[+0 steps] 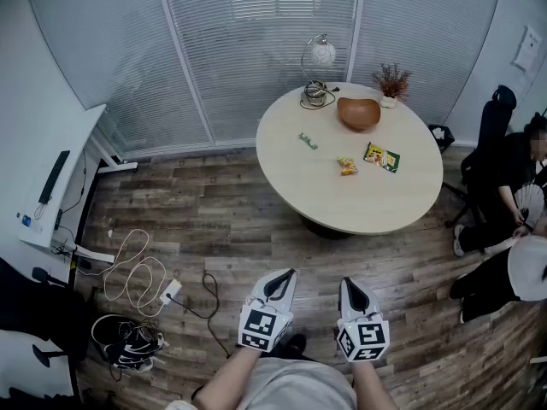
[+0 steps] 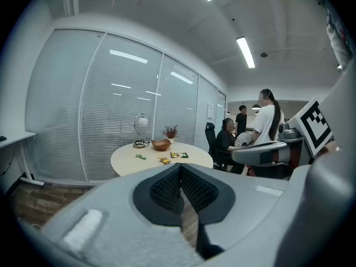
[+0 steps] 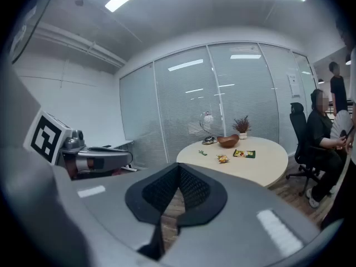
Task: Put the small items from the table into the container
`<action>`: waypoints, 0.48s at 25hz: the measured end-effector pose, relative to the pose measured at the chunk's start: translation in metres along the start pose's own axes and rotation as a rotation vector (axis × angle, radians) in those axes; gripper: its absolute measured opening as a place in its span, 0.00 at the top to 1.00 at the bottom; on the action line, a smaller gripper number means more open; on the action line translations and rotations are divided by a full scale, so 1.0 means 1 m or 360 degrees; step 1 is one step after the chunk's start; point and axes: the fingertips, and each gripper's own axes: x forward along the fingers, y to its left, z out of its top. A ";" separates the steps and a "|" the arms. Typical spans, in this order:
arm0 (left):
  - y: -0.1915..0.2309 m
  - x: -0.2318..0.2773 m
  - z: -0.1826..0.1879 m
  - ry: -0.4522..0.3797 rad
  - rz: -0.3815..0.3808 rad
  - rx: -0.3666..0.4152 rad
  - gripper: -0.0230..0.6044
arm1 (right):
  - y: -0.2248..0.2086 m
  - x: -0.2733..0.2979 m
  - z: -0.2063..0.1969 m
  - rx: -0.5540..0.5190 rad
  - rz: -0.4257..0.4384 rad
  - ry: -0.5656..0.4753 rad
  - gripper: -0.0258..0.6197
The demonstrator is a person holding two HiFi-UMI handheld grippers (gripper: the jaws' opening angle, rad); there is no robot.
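Note:
A round pale table [image 1: 342, 203] stands across the room with a brown wooden bowl [image 1: 358, 113] near its far edge. On the tabletop lie a small green item [image 1: 308, 141], a yellow-orange snack packet [image 1: 347, 166] and a green-and-yellow packet [image 1: 381, 156]. Both grippers hang low over the wooden floor, well short of the table and pointing toward it. My left gripper [image 1: 285, 274] is shut with nothing in it, and my right gripper [image 1: 350, 285] is shut and empty too. In the left gripper view the bowl [image 2: 161, 144] and in the right gripper view the packets [image 3: 245, 153] show small, beyond the closed pads.
A lamp [image 1: 322, 54], a coiled cable [image 1: 315, 95] and a dried plant [image 1: 392, 82] sit at the table's far side. White cables [image 1: 141, 276] and shoes [image 1: 128, 336] lie on the floor at left, by a white desk [image 1: 51, 186]. People [image 1: 513, 195] and a chair [image 1: 491, 126] are at right.

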 end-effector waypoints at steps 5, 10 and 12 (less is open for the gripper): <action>-0.006 0.004 -0.006 0.0001 -0.0025 -0.0002 0.97 | -0.003 -0.001 0.000 -0.0007 0.0008 0.0004 0.96; -0.007 0.006 -0.006 0.0002 -0.0020 0.0006 0.97 | -0.004 -0.003 0.003 0.0024 0.0032 -0.0031 0.96; -0.008 0.009 -0.006 0.0003 -0.0023 0.0006 0.97 | -0.007 -0.003 0.002 0.0033 0.0036 -0.0036 0.96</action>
